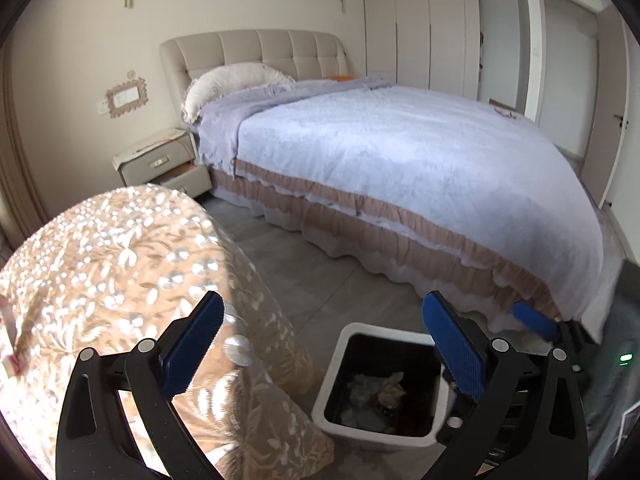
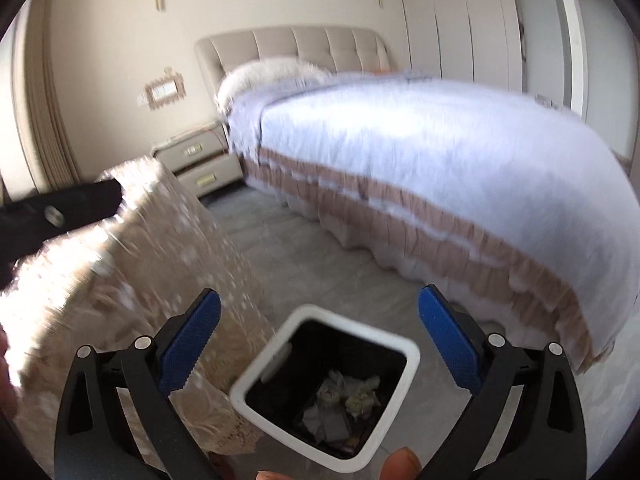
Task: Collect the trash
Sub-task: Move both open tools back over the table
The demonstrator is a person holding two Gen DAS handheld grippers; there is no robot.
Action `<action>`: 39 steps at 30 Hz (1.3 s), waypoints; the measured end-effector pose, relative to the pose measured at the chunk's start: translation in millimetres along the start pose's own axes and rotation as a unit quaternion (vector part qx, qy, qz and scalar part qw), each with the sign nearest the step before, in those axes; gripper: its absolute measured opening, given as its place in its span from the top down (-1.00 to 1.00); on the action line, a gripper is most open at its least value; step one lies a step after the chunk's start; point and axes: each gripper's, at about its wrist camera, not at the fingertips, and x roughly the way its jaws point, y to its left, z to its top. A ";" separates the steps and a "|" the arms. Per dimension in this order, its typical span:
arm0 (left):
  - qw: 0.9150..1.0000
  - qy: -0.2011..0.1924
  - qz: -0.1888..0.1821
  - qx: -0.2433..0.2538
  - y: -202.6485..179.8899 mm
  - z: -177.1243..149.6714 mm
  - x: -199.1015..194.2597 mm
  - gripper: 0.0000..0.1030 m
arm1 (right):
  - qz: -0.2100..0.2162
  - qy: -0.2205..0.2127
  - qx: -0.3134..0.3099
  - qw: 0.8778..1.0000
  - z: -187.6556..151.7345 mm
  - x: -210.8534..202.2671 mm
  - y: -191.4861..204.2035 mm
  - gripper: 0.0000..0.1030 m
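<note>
Right claw [image 2: 319, 344]: released, its blue pads spread wide with nothing between them; it hangs above the trash bin, pointing down toward the bin's mouth.
Left claw [image 1: 323, 340]: also released and empty, pads wide apart; it sits over the gap between the bench and the bin. In the right wrist view part of its black frame shows at the far left, above the bench.
Fingertips [image 2: 400, 466]: a person's fingertips show at the bottom edge of the right wrist view, just under the bin's near rim.
Trash bin [image 2: 404, 350]: a square bin with a white rim and black inside, standing on the floor just beside the bench.
Trash [image 2: 348, 394]: crumpled paper and scraps, white and yellowish, lying at the bottom of the bin.
Bench [image 1: 120, 264]: covered with a beige lace cloth with a floral pattern that drapes down its side, lit brightly by sun.
Floor [image 1: 320, 264]: grey tiles between bench and bed.
Bed [image 1: 400, 148]: pale lavender cover with pink ruffled skirt, a white pillow [image 1: 236, 80] against a padded beige headboard.
Nightstand [image 1: 160, 160]: beside the bed's head, lower drawer pulled out a little.
Wardrobe [image 1: 420, 20]: tall pale doors along the far wall.
</note>
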 end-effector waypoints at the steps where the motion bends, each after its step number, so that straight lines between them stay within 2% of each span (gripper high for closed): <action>1: 1.000 -0.005 0.000 -0.002 2.7 1.2 -6.7 -0.90 | 0.001 -0.009 -0.004 1.000 4.8 -7.6 3.3 -0.91; 7: 0.999 -0.043 0.013 -0.018 22.1 8.8 -48.5 -0.90 | 0.005 -0.066 -0.034 0.997 27.7 -48.7 30.7 -0.91; 13: 0.996 -0.075 0.035 -0.044 57.4 12.1 -86.9 -0.90 | 0.021 -0.099 -0.061 0.993 41.1 -75.2 59.0 -0.91; 25: 0.987 -0.116 0.075 -0.086 136.4 -4.4 -155.8 -0.90 | 0.052 -0.125 -0.102 0.986 59.2 -107.9 129.1 -0.91; 30: 0.981 -0.119 0.107 -0.108 183.6 -22.1 -178.5 -0.90 | 0.085 -0.125 -0.119 0.981 60.3 -109.9 172.9 -0.91; 39: 0.967 -0.094 0.177 -0.159 285.0 -65.7 -204.8 -0.90 | 0.160 -0.103 -0.162 0.968 53.9 -104.4 272.2 -0.91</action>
